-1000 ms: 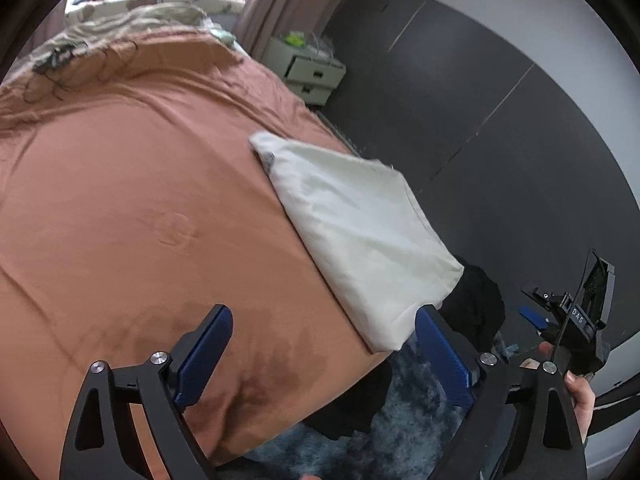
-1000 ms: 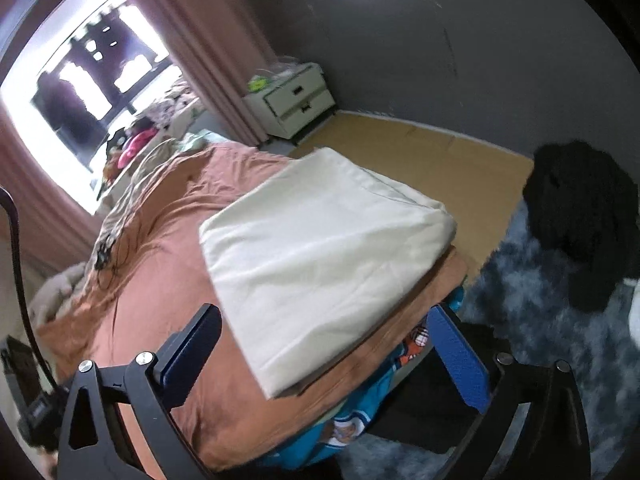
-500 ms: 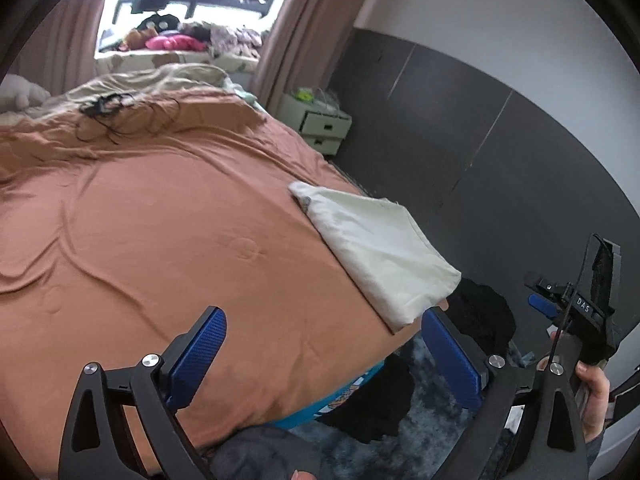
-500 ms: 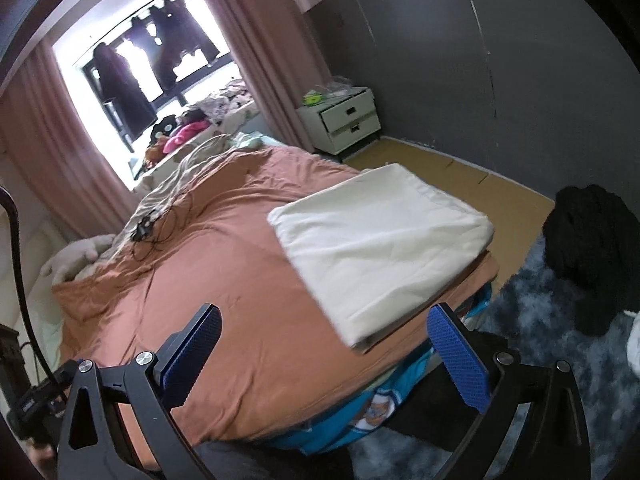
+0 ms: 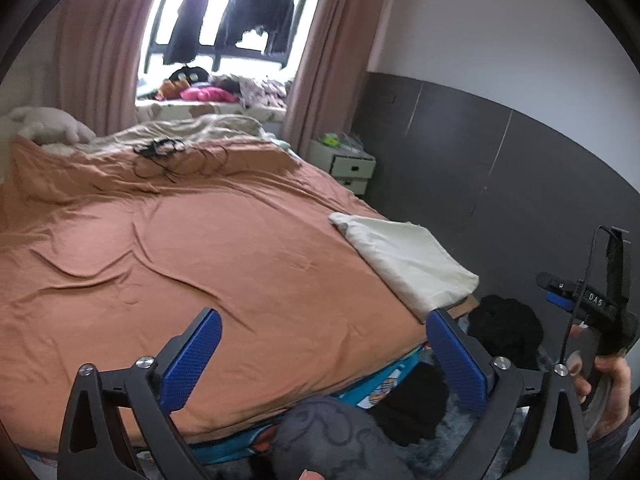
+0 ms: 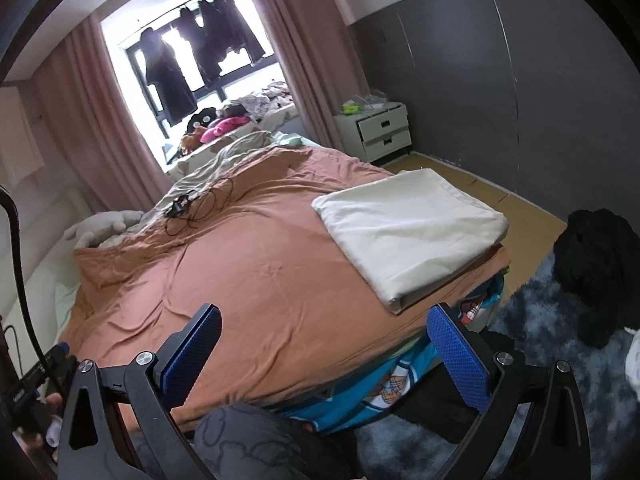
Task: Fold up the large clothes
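Left wrist view: left gripper spread wide, nothing between its blue pads, held above the foot of the bed over the orange sheet. Folded cream cloth lies flat at the bed's right corner near the foot, well apart from the gripper. Right hand shows at the right edge, gripping its tool handle. Black clothes pile on the floor below the cloth corner. White nightstand against the dark wall, black cable near the head of the bed.

Right wrist view: right gripper also wide open, empty, off the bed edge. Cream cloth sits ahead and to the right, edges squared, on the sheet. Black pile on the blue rug.
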The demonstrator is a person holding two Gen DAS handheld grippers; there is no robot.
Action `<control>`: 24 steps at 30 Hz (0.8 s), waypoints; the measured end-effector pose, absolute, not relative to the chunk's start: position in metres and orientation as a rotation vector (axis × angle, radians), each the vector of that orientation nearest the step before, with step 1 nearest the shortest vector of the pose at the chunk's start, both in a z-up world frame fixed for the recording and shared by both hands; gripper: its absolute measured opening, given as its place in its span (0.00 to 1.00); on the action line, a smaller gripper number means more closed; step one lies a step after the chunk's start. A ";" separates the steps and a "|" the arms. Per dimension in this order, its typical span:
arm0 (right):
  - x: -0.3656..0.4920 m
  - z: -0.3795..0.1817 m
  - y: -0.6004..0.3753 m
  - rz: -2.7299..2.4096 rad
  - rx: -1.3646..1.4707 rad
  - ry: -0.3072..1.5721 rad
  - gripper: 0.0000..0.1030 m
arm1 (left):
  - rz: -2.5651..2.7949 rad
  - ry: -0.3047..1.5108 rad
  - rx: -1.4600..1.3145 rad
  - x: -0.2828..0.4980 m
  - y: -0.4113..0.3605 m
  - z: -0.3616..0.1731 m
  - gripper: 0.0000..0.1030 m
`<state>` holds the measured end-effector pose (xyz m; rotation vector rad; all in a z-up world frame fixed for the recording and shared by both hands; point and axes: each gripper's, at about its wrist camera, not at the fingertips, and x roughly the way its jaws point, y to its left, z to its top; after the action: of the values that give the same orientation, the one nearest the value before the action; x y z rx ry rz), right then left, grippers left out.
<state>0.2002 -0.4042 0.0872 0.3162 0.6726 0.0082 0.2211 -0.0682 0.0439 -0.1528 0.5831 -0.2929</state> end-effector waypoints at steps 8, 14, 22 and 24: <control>0.157 0.085 -0.380 0.039 0.270 0.646 1.00 | -0.250 0.526 -0.146 0.167 -0.047 0.037 1.00; 0.125 0.080 -0.361 0.054 0.243 0.615 1.00 | -0.231 0.499 -0.137 0.133 -0.036 0.030 1.00; 0.092 0.067 -0.335 0.067 0.190 0.563 1.00 | -0.187 0.452 -0.142 0.093 -0.023 0.018 1.00; 0.086 0.060 -0.328 0.064 0.175 0.553 1.00 | -0.166 0.447 -0.138 0.082 -0.020 0.013 1.00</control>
<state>0.0856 -0.3285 0.0604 0.1754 0.5530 0.0636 0.0821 -0.0198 0.0129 -0.1384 0.4466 -0.1658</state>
